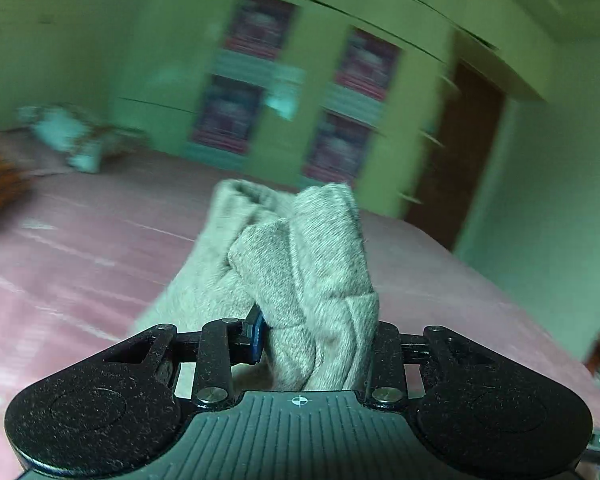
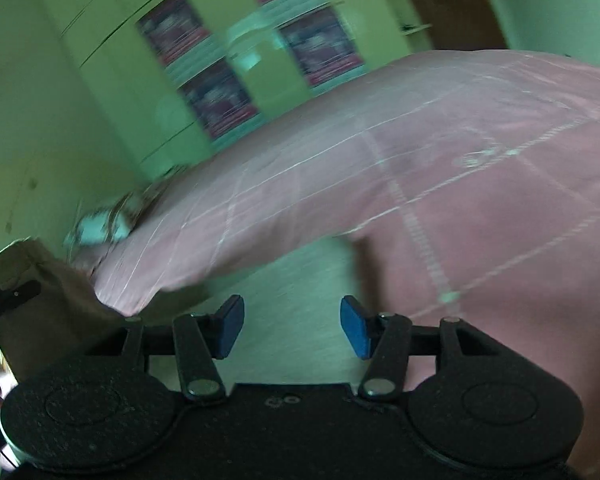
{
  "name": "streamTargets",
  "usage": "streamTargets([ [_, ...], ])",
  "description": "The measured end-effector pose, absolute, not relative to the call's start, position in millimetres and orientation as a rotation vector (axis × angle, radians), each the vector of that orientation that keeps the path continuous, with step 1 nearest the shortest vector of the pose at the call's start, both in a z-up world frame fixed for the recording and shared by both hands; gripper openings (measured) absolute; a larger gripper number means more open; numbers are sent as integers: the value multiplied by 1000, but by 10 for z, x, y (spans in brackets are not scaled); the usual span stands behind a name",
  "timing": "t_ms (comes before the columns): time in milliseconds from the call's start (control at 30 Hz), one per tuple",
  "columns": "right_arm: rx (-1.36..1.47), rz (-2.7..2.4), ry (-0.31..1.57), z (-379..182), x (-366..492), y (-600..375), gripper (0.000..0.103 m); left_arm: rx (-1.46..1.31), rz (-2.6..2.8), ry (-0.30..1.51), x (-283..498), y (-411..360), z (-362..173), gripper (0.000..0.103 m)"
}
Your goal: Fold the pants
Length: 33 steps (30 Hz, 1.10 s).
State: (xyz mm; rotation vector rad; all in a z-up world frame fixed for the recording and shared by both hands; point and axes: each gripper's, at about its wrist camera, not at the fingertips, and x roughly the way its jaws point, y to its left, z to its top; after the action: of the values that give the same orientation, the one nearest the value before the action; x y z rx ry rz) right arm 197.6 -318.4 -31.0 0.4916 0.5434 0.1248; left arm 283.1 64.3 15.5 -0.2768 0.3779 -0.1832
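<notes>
Two views. Left wrist: your left gripper (image 1: 316, 340) clenches bunched grey pants (image 1: 300, 264), lifted at 12 o'clock over the pink bed (image 1: 80, 248). Right wrist: your right gripper (image 2: 292, 326) is released, empty; pants (image 2: 48, 304) at 9 o'clock.

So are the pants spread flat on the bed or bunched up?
Bunched up: the pants rise in a crumpled clump, pinched in the left gripper above the bed.

Both tools share one build: the left gripper (image 1: 314, 340) and right gripper (image 2: 292, 326) have a speckled matte-black body with two round lobes, silver screws at the link arms and blue pads on the fingers (image 2: 230, 326). The left one's ribbed centre plate bears a small white crosshair mark.
</notes>
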Motion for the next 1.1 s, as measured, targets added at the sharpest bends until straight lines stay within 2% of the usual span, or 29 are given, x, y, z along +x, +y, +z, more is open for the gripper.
streamTargets([
  [167,547,55,528,-325,1810,-3682,47,-159,-348,521,3017,-571,-147,34],
  [233,562,38,532,-360,1818,-3840,48,-64,-362,612,3032,-1016,-395,44],
  [267,569,28,534,-378,1795,-3904,48,-11,-370,647,3005,-1171,-481,56],
  [333,590,10,546,-417,1783,-4007,48,28,-376,599,2820,-1250,-469,59],
  [367,603,12,547,-432,1773,-4040,48,4,-379,583,2757,-1183,-422,62],
  [467,632,59,548,-444,1832,-4011,48,-91,-363,556,2627,-789,-239,64],
  [567,661,152,554,-422,1889,-3836,48,-124,-342,548,2546,-400,-130,79],
  [700,647,225,563,-371,2001,-3511,49,-142,-283,521,2303,83,-186,89],
  [1000,624,249,555,-313,1965,-3337,49,-264,-210,558,2059,702,-549,89],
  [1100,677,315,576,-326,1972,-3322,45,-251,-233,558,1940,796,-640,89],
])
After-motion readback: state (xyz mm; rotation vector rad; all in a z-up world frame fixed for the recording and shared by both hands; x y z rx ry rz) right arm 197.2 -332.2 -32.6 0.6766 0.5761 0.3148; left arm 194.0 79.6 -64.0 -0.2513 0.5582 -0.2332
